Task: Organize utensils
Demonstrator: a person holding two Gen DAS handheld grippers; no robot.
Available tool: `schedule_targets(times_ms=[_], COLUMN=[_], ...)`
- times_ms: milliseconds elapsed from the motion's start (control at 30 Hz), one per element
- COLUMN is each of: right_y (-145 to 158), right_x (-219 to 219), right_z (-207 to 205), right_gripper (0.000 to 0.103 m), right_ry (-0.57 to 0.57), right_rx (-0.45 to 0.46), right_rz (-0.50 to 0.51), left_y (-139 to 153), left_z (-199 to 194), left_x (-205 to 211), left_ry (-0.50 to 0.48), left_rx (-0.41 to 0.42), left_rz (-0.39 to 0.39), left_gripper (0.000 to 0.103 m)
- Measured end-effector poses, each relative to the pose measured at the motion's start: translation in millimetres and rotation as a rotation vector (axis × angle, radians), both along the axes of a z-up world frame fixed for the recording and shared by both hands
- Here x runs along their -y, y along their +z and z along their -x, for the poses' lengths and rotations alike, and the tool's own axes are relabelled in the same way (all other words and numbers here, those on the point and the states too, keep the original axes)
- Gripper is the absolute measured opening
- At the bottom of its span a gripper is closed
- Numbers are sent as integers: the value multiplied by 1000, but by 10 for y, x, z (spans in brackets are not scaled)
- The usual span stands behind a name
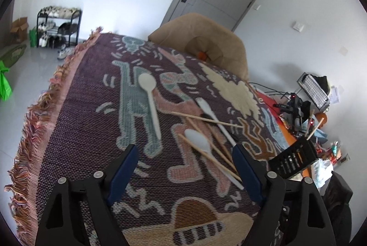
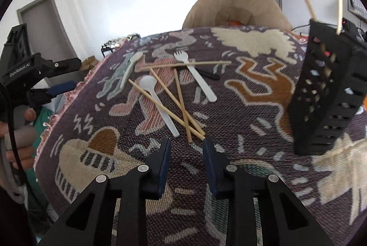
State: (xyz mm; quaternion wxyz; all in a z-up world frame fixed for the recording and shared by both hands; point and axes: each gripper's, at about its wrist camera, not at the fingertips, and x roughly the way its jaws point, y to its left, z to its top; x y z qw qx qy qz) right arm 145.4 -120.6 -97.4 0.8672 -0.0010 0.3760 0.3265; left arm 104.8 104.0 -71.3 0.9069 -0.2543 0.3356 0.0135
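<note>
Your right gripper (image 2: 186, 142): jaws narrow, nothing between, chopstick tips (image 2: 197, 132) just ahead. Your left gripper (image 1: 185, 154): jaws wide, empty, over spoon (image 1: 198, 141) in pile (handle end hidden by pad). Black thing (image 2: 209, 74) under fork (image 2: 195, 73) unclear. Basket (image 2: 330, 90) right on blanket (image 2: 252, 117), two chopsticks (image 2: 339, 5) inside; other contents indistinct.

Patterned woven cloth (image 2: 229, 113) covering the work surface.
On it: spoons (image 2: 158, 101), fork (image 2: 195, 71), chopsticks (image 2: 181, 99), black basket (image 2: 330, 94).
</note>
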Motion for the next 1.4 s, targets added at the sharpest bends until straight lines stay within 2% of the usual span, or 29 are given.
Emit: schedule_targets(times_ms=[67,367,500,633,700,867,1033,1333,1400], right_y=[-48,-133,-152,-112,-63,100,132,171,182], right_x=[-52,-133,-105,-58,-4,179,265,376,400], right_z=[-45,-191,-233,-200,-169,-110,-125,-124,-122], right_gripper=[25,17,8,7,7,7,7,7,7], right_ry=[5,-2,-9,3,3,-23,-39,-54,-59], right_rx=[-20,-69,-79,-58,-41,14,23,32,33], right_rz=[1,4,-16,-42,-61,-106,-123,-144,-146], left_y=[-43,-140,-163,-177,-180,-211,-261,-371,-410], left_z=[-12,-93,-166,-279,-336,-447,-553,-745,-780], left_x=[-52,-130,-76,17,68,117,146,206,215], left_ry=[8,17,2,-15,-25,-8,0,19,38], left_rx=[-10,-30,-40,-54,-60,-86,-112,-168,-182], left_rz=[5,22,20,11,10,24,47,60,49], left_gripper=[80,80,80,80,77,62,50,42,38])
